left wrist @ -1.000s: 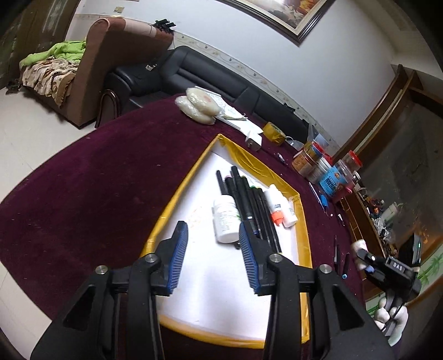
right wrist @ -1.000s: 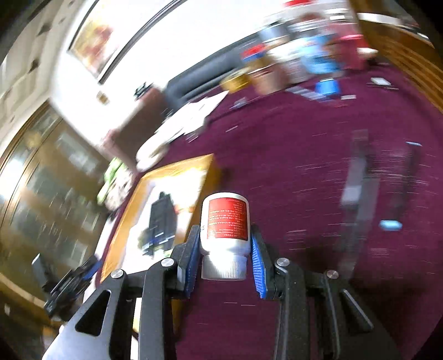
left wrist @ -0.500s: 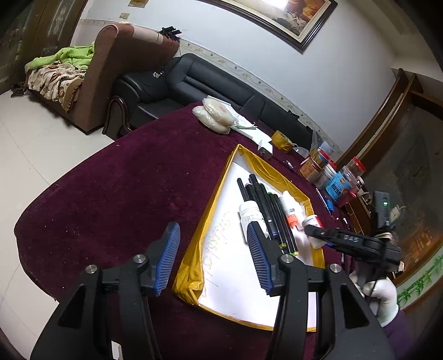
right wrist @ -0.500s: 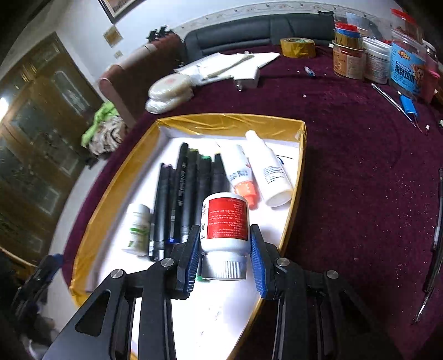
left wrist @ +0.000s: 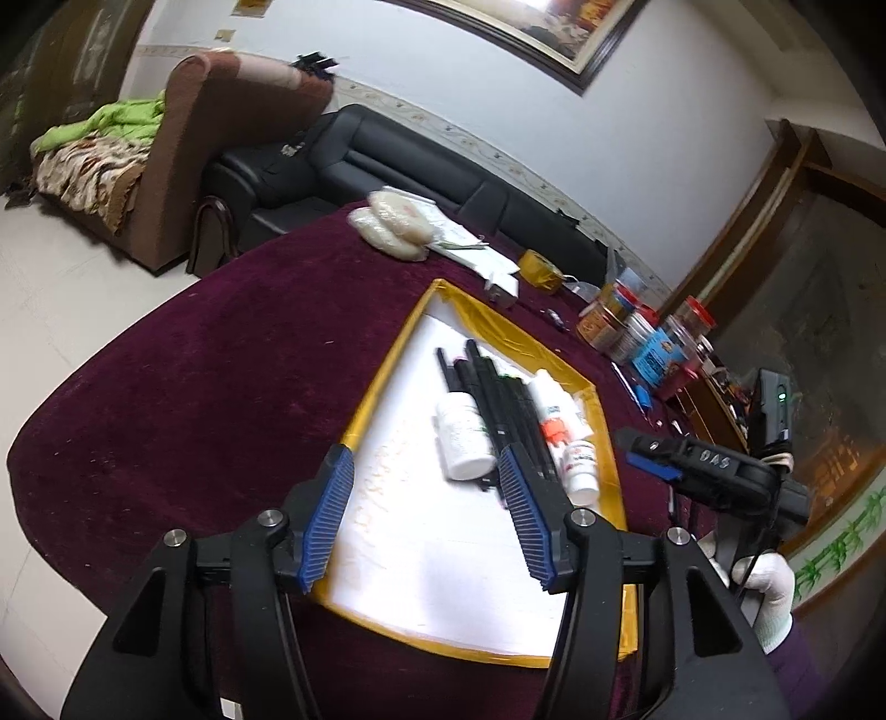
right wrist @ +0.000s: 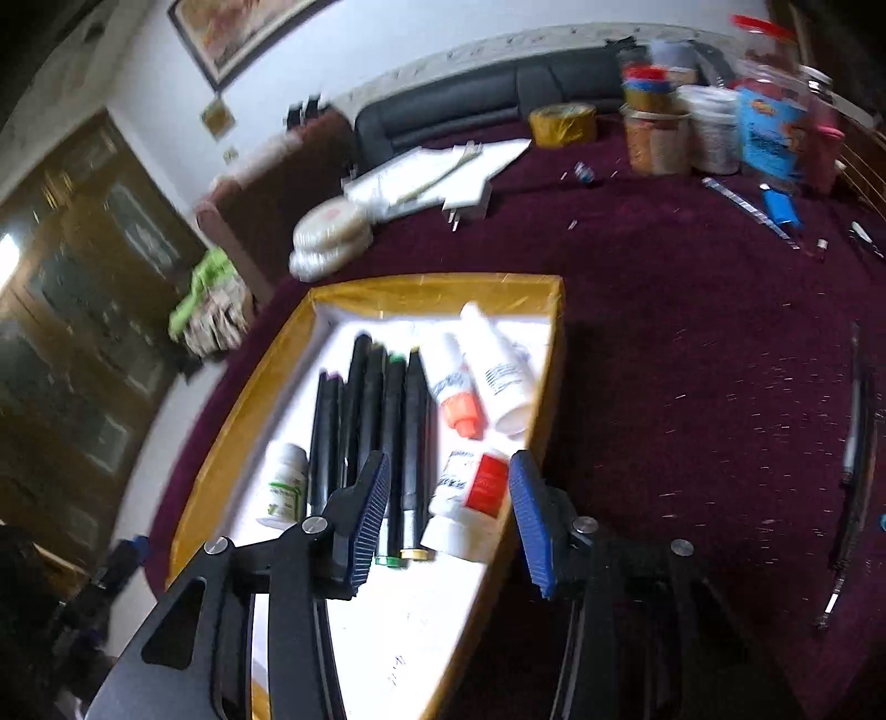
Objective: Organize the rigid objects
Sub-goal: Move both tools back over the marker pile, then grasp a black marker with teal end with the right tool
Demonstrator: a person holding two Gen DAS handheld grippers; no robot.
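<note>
Right gripper (right wrist: 448, 515), jaws now spread and empty, above the red-labelled pill bottle (right wrist: 470, 507) it carried half a second ago; the bottle lies in the gold-rimmed tray (right wrist: 554, 354) beside the markers (right wrist: 382, 404). Placement appears complete. Left gripper (left wrist: 426, 520) hovers open, holding nothing.

Maroon-clothed table (left wrist: 232, 376) bears gold-rimmed tray (left wrist: 382, 376), jars (right wrist: 659, 138), tape roll (right wrist: 562, 124), seemingly papers (right wrist: 443, 169).

A black leather sofa (left wrist: 387, 160) stands behind the maroon surface (left wrist: 221, 365), with a brown armchair (left wrist: 221, 111) at its ten o'clock carrying a green blanket (left wrist: 116, 124). A framed painting (left wrist: 531, 33) hangs at twelve o'clock. Jars (right wrist: 686, 133) and a tape roll (right wrist: 562, 124) cluster at the surface's one o'clock edge.
</note>
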